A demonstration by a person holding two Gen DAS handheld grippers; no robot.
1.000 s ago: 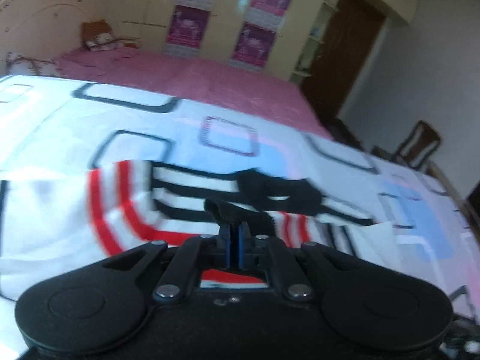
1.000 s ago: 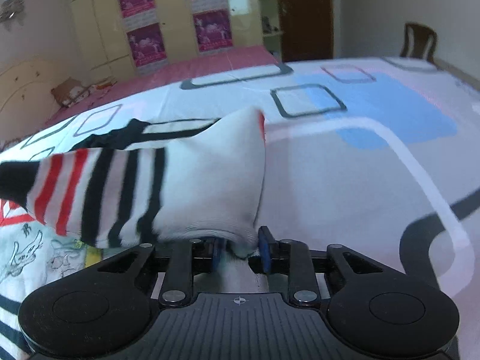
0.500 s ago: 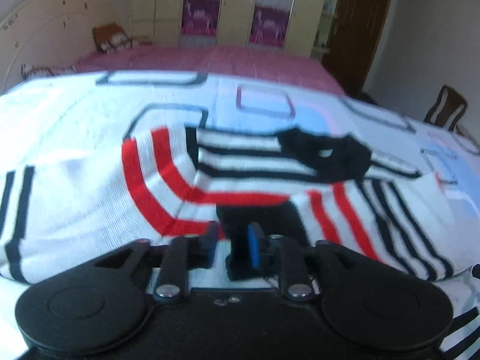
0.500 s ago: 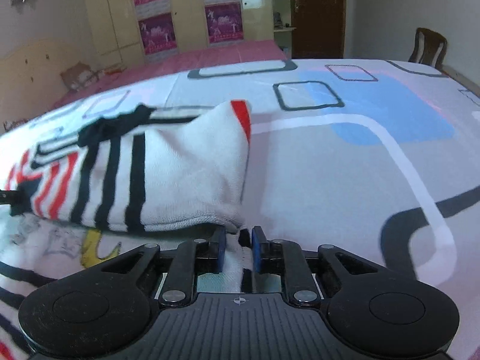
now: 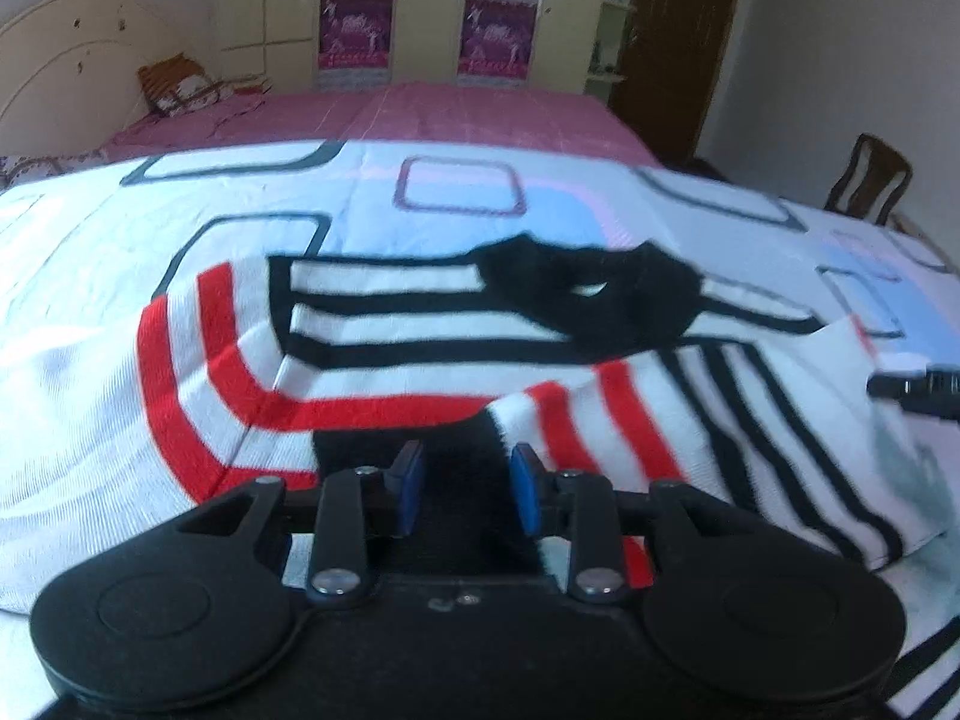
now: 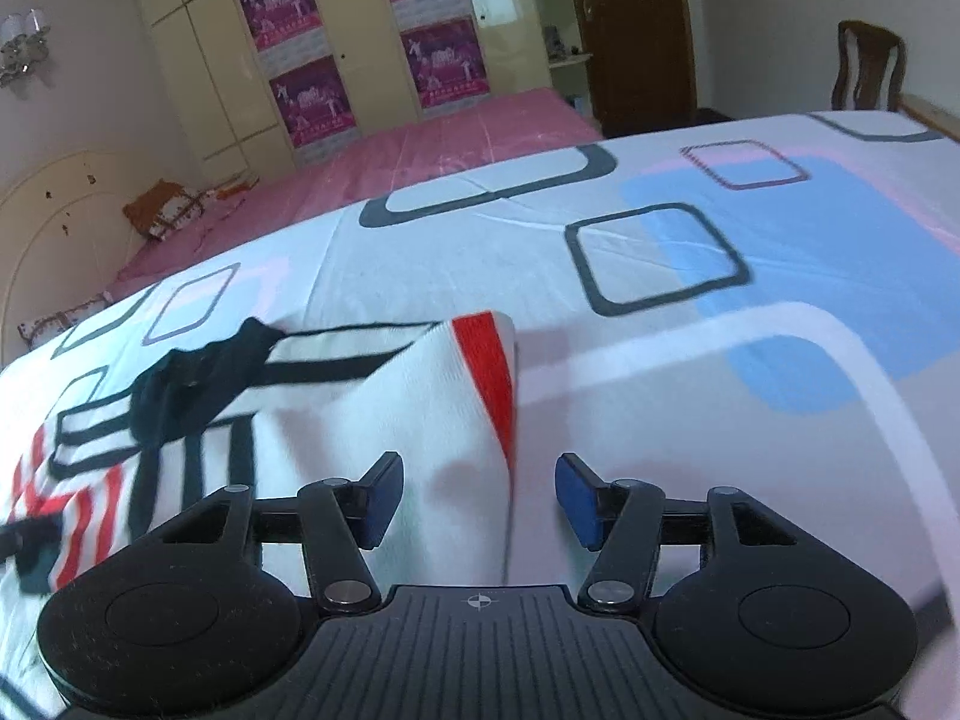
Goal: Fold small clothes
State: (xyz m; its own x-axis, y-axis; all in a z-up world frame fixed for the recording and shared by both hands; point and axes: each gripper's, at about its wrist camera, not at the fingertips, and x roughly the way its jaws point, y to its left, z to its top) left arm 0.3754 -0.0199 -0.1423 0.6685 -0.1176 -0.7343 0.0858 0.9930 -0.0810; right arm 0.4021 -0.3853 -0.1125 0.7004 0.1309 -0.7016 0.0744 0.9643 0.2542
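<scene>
A small white top [image 5: 420, 360] with red and black stripes and a black collar [image 5: 594, 300] lies flat, folded, on the patterned sheet [image 5: 90, 252]. My left gripper [image 5: 467, 492] is low over its near edge. Its jaws are opening, and a black cuff [image 5: 462, 468] lies loose between the blue pads [image 5: 409, 489]. In the right wrist view the same top [image 6: 384, 420] shows its folded sleeve with a red band [image 6: 486, 372]. My right gripper [image 6: 480, 498] is opening wide over that white fold, and its pads stand off the cloth.
The sheet [image 6: 750, 312] with blue patches and dark squares stretches to the right. Behind it lie a pink bed [image 5: 390, 114] and a postered wardrobe [image 6: 360, 48]. A wooden chair [image 6: 867, 66] stands far right. Another printed garment edge [image 5: 918, 678] peeks out at the lower right.
Both grippers let go of the top: the left released the black cuff and sank toward the cloth, the right opened wide and slid sideways. The sleeves now lie folded flat.
</scene>
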